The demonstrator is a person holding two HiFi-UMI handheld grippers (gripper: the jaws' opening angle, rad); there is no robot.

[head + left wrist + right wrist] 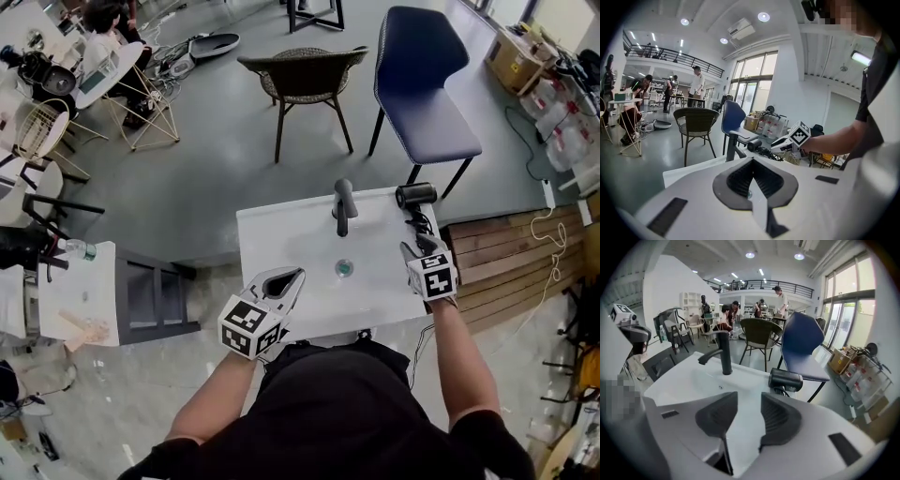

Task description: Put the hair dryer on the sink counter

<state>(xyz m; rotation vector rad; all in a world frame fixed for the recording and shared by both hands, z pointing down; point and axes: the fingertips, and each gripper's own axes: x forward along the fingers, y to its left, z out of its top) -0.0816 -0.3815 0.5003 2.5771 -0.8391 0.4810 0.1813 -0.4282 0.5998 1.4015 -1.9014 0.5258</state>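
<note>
Now: your right claw has its jaws apart with nothing between them, and it hangs over the right side of the desk. Just beyond its tips the hair dryer lies at the back right corner of the desk. Nothing grips it, and its black cord is bunched beside it. Your left claw has its jaws closed together and empty, near the front left corner. The tap stands between the two claws. Judgement: the placing looks done. All that seems left is to draw the right claw clear, and perhaps check that the dryer sits steady so near the edge.
</note>
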